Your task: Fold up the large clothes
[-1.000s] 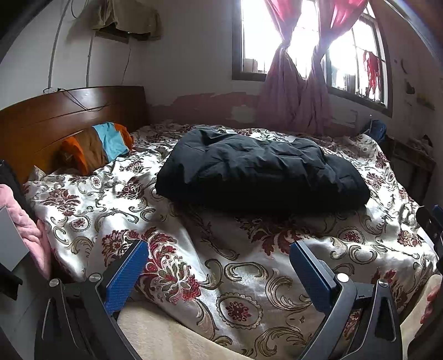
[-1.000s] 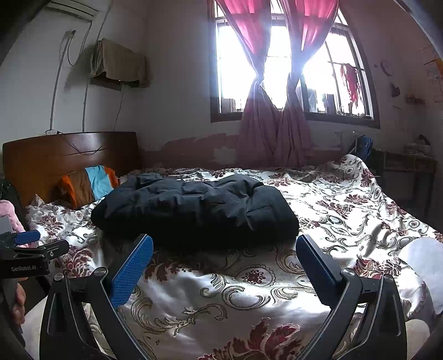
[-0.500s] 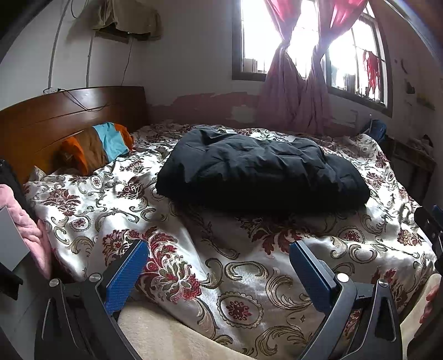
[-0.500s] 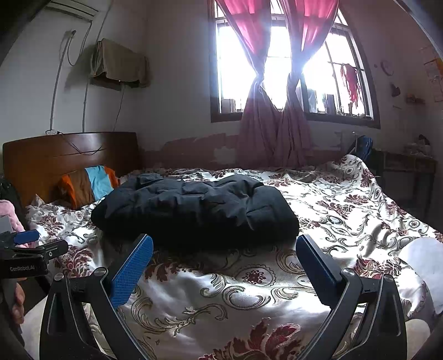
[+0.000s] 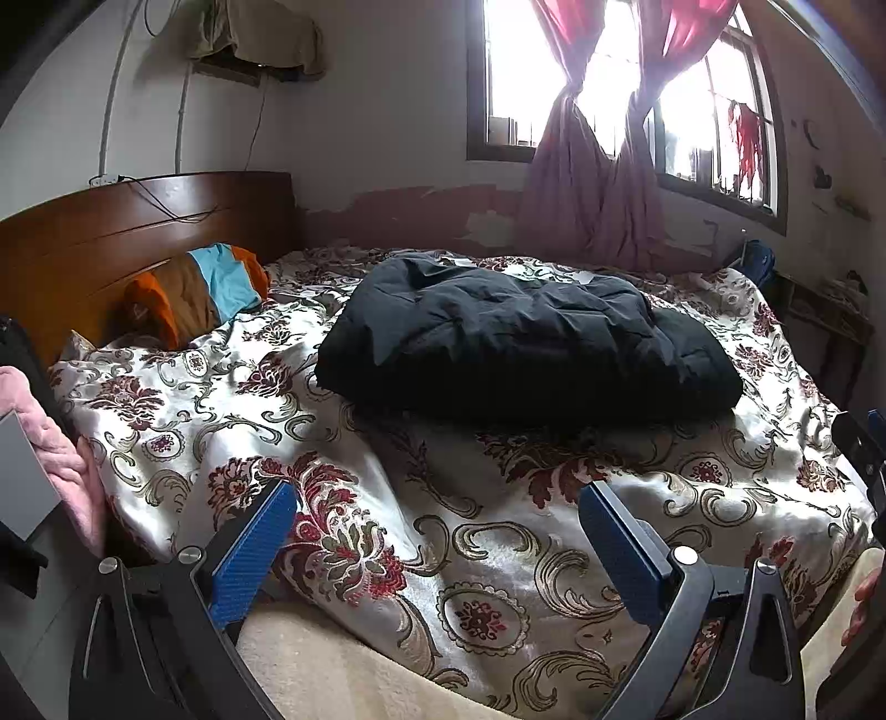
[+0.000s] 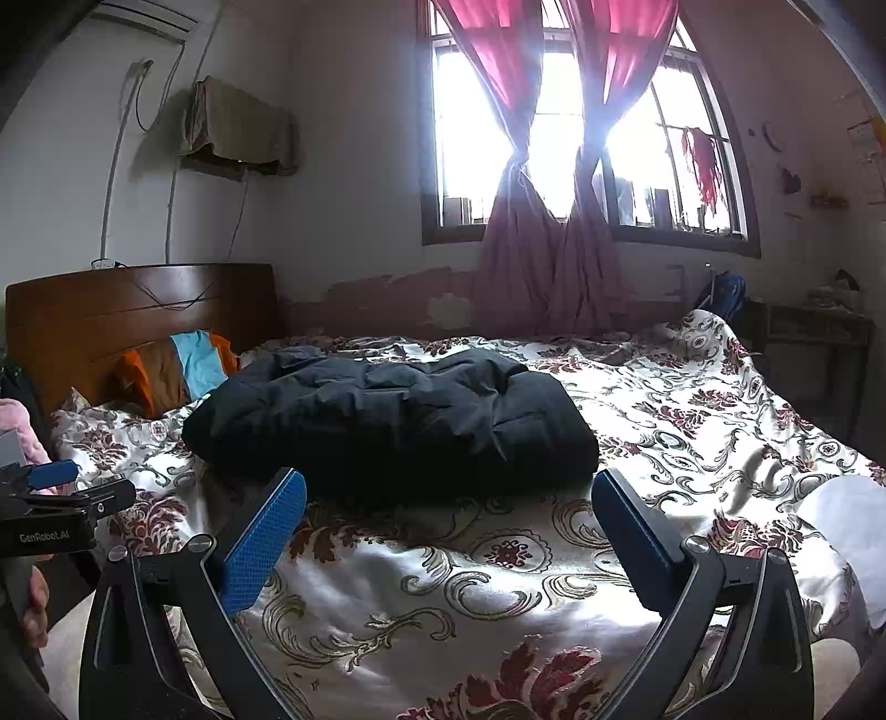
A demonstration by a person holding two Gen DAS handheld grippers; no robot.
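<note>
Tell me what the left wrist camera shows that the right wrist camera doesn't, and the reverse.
Only the left wrist view shows the beige mattress edge under the floral bedspread, and the left gripper wide open and empty.

Only the right wrist view shows the wall air conditioner, the whole window, a white shape at the bed's right edge, and the right gripper open and empty.

Both show the black puffy jacket bundled mid-bed, untouched, the headboard and the orange and blue pillow.

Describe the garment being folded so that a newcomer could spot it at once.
Start at the bed with its floral cover. In its middle lies the black padded coat, folded into a puffy bundle. Unlike the orange-and-blue striped pillow by the headboard, it is plain black.
</note>
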